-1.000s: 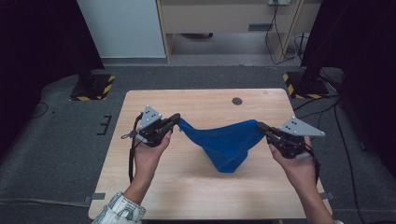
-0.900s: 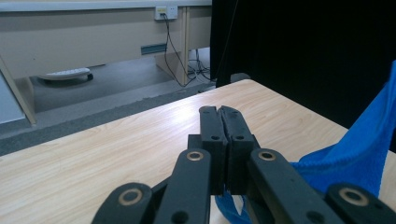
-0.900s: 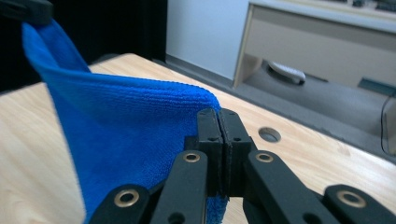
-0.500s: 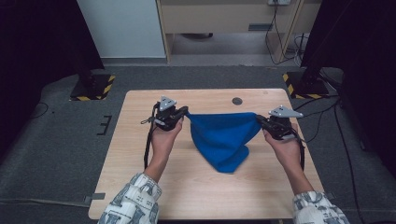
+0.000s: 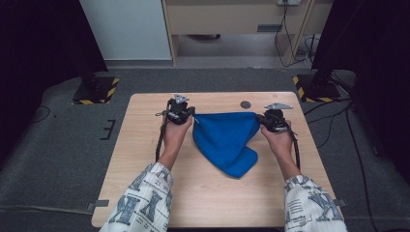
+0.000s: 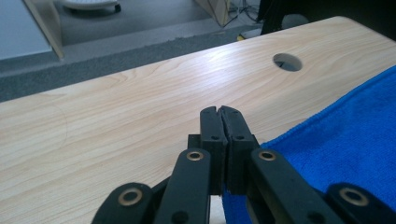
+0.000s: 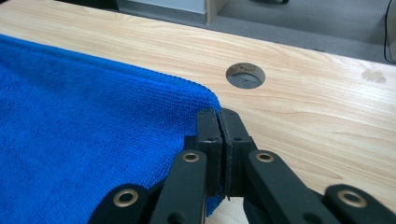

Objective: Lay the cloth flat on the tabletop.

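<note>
A blue cloth lies on the table, stretched between the two grippers across the far half of the top. The left gripper pinches the cloth's far left corner, its jaws pressed together on the fabric; in the left gripper view the cloth runs off to the right of the shut jaws. The right gripper pinches the far right corner the same way, and in the right gripper view the cloth spreads to the left of its jaws. The far edge runs taut and straight between the two grips. The rest narrows toward the near side, ending in a rumpled fold near the table's middle. A round hole in the tabletop sits just beyond the far edge, nearer the right gripper.
</note>
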### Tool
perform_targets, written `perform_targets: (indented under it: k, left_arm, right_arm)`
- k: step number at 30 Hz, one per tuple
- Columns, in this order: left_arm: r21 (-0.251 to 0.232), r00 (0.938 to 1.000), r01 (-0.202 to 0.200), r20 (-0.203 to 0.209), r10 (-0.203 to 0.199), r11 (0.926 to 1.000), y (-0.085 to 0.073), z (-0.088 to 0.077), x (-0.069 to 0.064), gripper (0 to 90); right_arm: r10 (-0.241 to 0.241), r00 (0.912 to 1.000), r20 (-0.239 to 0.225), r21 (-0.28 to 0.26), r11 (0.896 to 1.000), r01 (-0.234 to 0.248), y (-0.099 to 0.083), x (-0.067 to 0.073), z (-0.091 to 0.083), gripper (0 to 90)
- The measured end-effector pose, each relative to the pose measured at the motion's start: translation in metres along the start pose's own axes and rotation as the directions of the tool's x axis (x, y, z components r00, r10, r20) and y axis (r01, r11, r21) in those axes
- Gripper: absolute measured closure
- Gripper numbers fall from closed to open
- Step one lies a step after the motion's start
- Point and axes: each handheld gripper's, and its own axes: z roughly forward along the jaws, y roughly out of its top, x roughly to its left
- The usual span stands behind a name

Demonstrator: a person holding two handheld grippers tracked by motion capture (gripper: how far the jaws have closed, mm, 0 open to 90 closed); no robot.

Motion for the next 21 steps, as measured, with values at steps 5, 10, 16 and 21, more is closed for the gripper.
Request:
perform_targets:
  k: [5,10,16,21]
  left_arm:
    - [0.03,0.9972,0.067,0.031,-0.068,0.9973,-0.005,0.015,0.009,80.9]
    - [0.026,0.9948,0.082,0.059,-0.083,0.9963,-0.006,0.018,0.012,43.6]
    - [-0.013,0.9941,0.071,0.084,-0.069,0.9974,0.002,0.002,0.013,33.0]
    - [-0.022,0.9943,0.044,0.098,-0.042,0.9988,-0.002,-0.022,0.01,26.7]
  right_arm:
    - [0.003,0.9997,0.023,0.042,0.999,-0.004,0.0,-0.003,0.016,84.3]
    - [0.036,0.9986,0.04,0.014,0.999,-0.036,0.002,-0.006,0.023,41.2]
    - [0.035,0.9992,0.022,-0.03,0.999,-0.034,0.008,-0.004,0.013,23.4]
    - [-0.012,0.9998,-0.017,-0.016,1.0,0.012,0.004,0.002,-0.005,23.7]
